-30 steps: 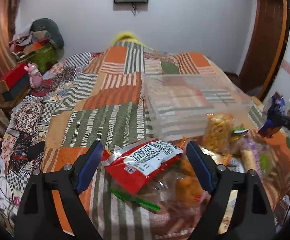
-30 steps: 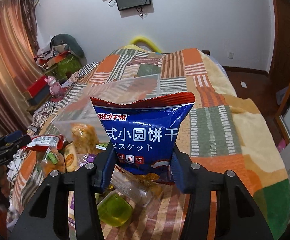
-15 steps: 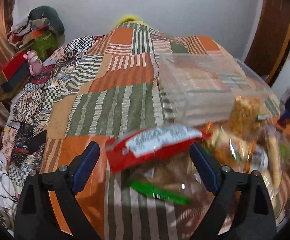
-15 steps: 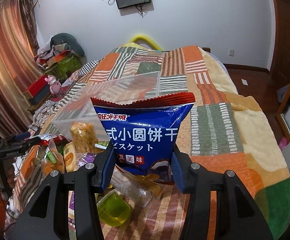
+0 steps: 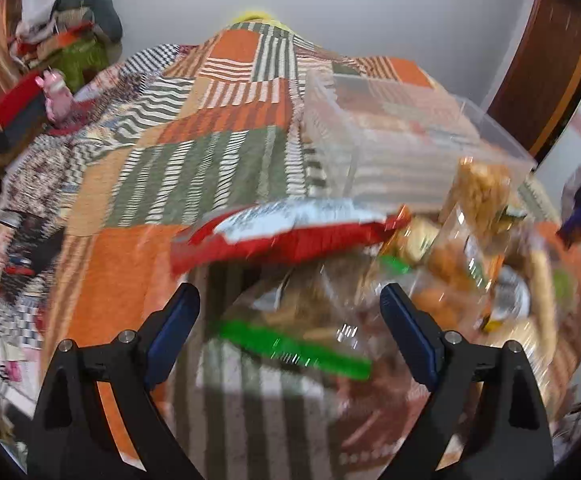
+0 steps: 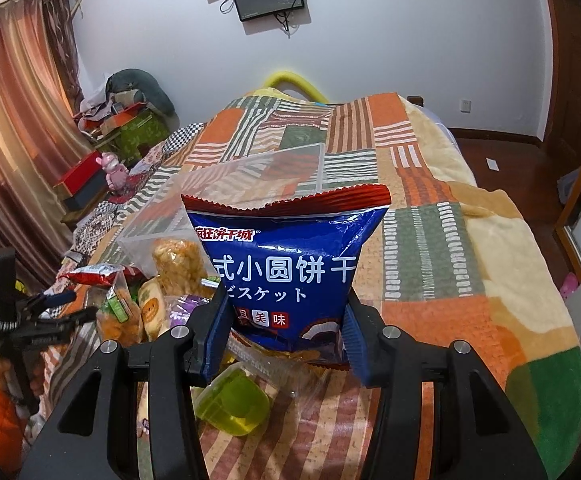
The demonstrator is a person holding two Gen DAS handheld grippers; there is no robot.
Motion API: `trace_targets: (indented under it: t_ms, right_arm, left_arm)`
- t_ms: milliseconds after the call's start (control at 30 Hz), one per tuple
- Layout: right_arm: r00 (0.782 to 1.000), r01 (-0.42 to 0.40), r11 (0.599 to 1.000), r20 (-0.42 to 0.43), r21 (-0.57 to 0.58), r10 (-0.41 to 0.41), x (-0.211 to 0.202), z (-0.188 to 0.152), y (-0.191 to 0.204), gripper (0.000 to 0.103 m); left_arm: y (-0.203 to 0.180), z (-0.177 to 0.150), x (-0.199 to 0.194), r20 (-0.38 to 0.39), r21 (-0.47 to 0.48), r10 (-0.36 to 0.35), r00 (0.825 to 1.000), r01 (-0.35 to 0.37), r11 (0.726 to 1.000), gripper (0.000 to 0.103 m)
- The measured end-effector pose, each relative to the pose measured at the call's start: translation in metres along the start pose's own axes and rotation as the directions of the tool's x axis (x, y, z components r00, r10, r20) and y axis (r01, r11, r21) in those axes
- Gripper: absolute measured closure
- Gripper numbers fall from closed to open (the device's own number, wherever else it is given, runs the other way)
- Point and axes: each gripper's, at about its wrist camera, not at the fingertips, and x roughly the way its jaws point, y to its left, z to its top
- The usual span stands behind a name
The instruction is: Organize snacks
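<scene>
My right gripper [image 6: 282, 336] is shut on a blue biscuit bag [image 6: 290, 264] and holds it upright above the snack pile. A clear plastic bin [image 6: 250, 184] stands on the bed behind the bag; it also shows in the left wrist view [image 5: 402, 136]. My left gripper [image 5: 290, 320] is open and empty, low over the snack pile. A red and white snack bag [image 5: 286, 232] lies just beyond its fingertips, and a clear packet with a green strip [image 5: 294, 344] lies between the fingers. The left gripper also shows in the right wrist view [image 6: 62, 308].
A patchwork blanket [image 5: 194, 160] covers the bed. More snacks lie in the pile: a yellow-green jelly cup [image 6: 234, 404], orange cracker packs [image 6: 178, 264], a purple pack [image 6: 186, 304]. Boxes and a pink toy [image 6: 112, 168] sit at the left. A wooden door [image 5: 546, 80] is at the right.
My left gripper has moved forward and down over the pile, so the red bag and the green-strip packet now sit closer to its fingers. The right gripper holds the blue bag still.
</scene>
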Motion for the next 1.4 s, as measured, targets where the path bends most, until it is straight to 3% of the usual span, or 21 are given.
trace_targets:
  t_ms: [167, 233, 300, 500, 833, 900, 967, 1000, 1033, 1133, 1200, 1300, 1400]
  right_arm:
    - [1.0, 0.001, 1.0, -0.01, 0.001, -0.001, 0.003, -0.001, -0.001, 0.056]
    - [1.0, -0.003, 1.0, -0.012, 0.001, 0.003, 0.005, -0.002, 0.0, 0.056]
    - [1.0, -0.007, 1.0, -0.013, 0.001, 0.007, 0.006, -0.002, 0.001, 0.056]
    - [1.0, -0.014, 1.0, -0.016, -0.003, 0.013, 0.006, -0.002, 0.003, 0.056]
    - [0.999, -0.021, 1.0, 0.028, -0.015, 0.022, -0.009, 0.004, 0.008, 0.056]
    - [0.999, -0.024, 0.999, 0.046, -0.023, 0.025, -0.012, 0.008, 0.01, 0.056]
    - [0.998, -0.027, 0.999, 0.064, -0.031, 0.029, -0.015, 0.013, 0.014, 0.056]
    - [0.997, -0.03, 0.999, 0.069, -0.034, 0.032, -0.015, 0.015, 0.015, 0.056]
    - [0.997, -0.034, 0.999, 0.075, -0.036, 0.037, -0.016, 0.018, 0.017, 0.056]
    - [0.995, -0.041, 0.998, 0.086, -0.043, 0.044, -0.015, 0.021, 0.02, 0.056]
    - [0.995, -0.049, 0.998, 0.086, -0.043, 0.053, -0.014, 0.022, 0.022, 0.056]
    - [0.995, -0.049, 0.998, 0.08, -0.049, 0.053, -0.01, 0.022, 0.023, 0.056]
    - [0.995, -0.046, 0.998, 0.083, -0.049, 0.05, -0.01, 0.024, 0.022, 0.056]
  left_arm:
    - [-0.004, 0.0, 0.024, -0.051, 0.001, -0.021, 0.998, 0.021, 1.0, 0.011]
    - [-0.008, -0.005, 0.036, -0.088, 0.003, -0.034, 0.996, 0.034, 0.999, 0.021]
    - [-0.016, -0.01, 0.037, -0.061, 0.036, -0.002, 0.998, 0.004, 0.999, 0.024]
    - [-0.022, -0.015, 0.023, -0.02, 0.037, 0.006, 1.0, -0.005, 0.999, 0.032]
    - [-0.032, -0.012, -0.047, 0.086, 0.06, 0.001, 0.996, -0.006, 0.998, 0.051]
    - [-0.037, -0.007, -0.059, 0.107, 0.065, -0.014, 0.994, 0.007, 0.998, 0.068]
    - [-0.041, 0.0, -0.067, 0.116, 0.075, -0.013, 0.993, 0.005, 0.997, 0.076]
    - [-0.043, 0.002, -0.068, 0.12, 0.084, -0.018, 0.993, 0.008, 0.996, 0.093]
    - [-0.046, 0.005, -0.069, 0.115, 0.093, -0.014, 0.993, 0.004, 0.996, 0.097]
    - [-0.047, 0.009, -0.07, 0.099, 0.093, -0.012, 0.995, 0.003, 0.996, 0.095]
    - [-0.045, 0.006, -0.069, 0.075, 0.088, -0.01, 0.997, 0.004, 0.996, 0.072]
    - [-0.038, -0.007, -0.068, 0.07, 0.082, 0.053, 0.996, -0.059, 0.995, 0.038]
    - [-0.031, -0.022, -0.068, 0.044, 0.073, 0.076, 0.996, -0.079, 0.994, 0.033]
